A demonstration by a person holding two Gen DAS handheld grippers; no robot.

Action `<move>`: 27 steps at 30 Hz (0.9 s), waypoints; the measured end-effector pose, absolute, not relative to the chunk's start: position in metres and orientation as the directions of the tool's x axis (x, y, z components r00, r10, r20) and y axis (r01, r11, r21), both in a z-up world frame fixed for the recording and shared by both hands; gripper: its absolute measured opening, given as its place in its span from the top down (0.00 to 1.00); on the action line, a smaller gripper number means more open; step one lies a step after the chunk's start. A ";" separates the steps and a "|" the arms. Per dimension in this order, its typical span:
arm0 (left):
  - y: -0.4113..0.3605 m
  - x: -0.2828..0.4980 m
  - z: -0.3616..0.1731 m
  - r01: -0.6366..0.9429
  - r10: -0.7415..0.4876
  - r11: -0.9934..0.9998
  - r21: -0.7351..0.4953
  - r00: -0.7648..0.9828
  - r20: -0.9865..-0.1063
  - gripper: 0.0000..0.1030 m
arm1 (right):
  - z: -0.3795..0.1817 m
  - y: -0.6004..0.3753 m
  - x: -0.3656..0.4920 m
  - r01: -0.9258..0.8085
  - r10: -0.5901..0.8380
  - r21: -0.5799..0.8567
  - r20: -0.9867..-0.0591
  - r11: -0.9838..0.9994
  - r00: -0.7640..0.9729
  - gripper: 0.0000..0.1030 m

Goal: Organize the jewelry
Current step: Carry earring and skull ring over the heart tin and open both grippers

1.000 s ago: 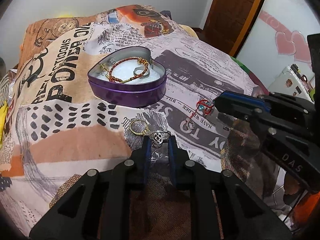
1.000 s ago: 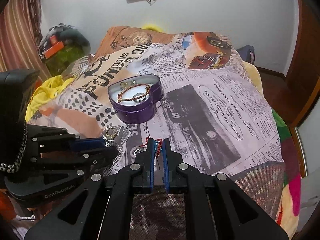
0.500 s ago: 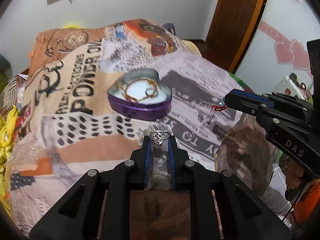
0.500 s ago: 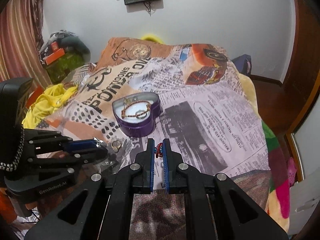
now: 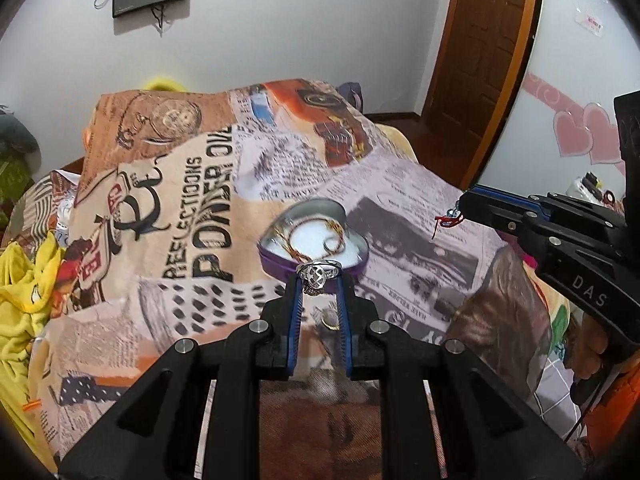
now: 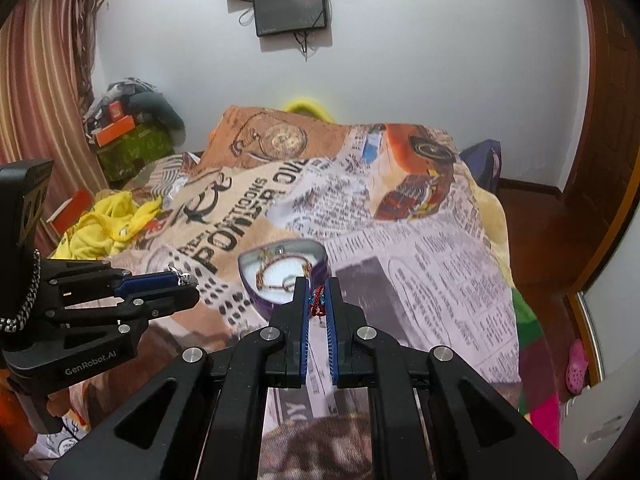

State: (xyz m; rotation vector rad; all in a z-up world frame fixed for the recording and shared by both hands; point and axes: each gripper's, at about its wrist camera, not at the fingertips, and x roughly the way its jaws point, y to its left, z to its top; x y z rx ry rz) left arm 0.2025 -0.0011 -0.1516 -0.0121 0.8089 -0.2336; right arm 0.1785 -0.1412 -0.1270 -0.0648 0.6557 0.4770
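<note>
1. We are holding a silver ring [image 5: 319,272] clamped in our left gripper [image 5: 318,280], in the air just before the purple heart-shaped tin [image 5: 276,258].
2. We are pinching a red cord bracelet [image 6: 317,300] in our right gripper [image 6: 318,298], near the tin.
3. A gold ring [image 5: 329,317] is lying on the newspaper-print blanket [image 5: 180,208] before the tin.

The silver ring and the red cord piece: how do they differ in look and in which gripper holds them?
The silver ring is rigid openwork metal; the red cord piece is soft thread with blue beads. The ring sits in the left gripper, the cord in the right gripper. Both are pinched at the fingertips, lifted clear of the blanket.
</note>
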 end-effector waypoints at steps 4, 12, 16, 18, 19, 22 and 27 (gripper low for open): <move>0.004 0.209 -0.148 0.194 -0.207 0.976 -0.100 0.678 -0.705 0.85 | -0.121 -0.136 0.186 -0.453 0.420 0.098 -0.582 0.886 0.696 0.93; 0.010 0.226 -0.148 0.186 -0.200 0.978 -0.097 0.689 -0.696 0.85 | -0.117 -0.121 0.198 -0.472 0.443 0.105 -0.567 0.875 0.694 0.93; 0.012 0.234 -0.152 0.187 -0.202 0.977 -0.100 0.685 -0.700 0.85 | -0.117 -0.113 0.207 -0.485 0.458 0.114 -0.566 0.867 0.686 0.93; 0.013 0.240 -0.156 0.188 -0.204 0.977 -0.101 0.680 -0.704 0.85 | -0.119 -0.109 0.212 -0.492 0.467 0.121 -0.568 0.862 0.678 0.93; 0.012 0.241 -0.157 0.189 -0.205 0.977 -0.101 0.678 -0.706 0.85 | -0.119 -0.108 0.214 -0.495 0.470 0.124 -0.570 0.860 0.674 0.93; 0.012 0.250 -0.165 0.195 -0.210 0.975 -0.104 0.665 -0.716 0.85 | -0.124 -0.102 0.222 -0.505 0.479 0.131 -0.580 0.853 0.659 0.93; 0.011 0.263 -0.176 0.210 -0.218 0.972 -0.105 0.643 -0.735 0.85 | -0.138 -0.092 0.237 -0.518 0.493 0.155 -0.615 0.841 0.616 0.93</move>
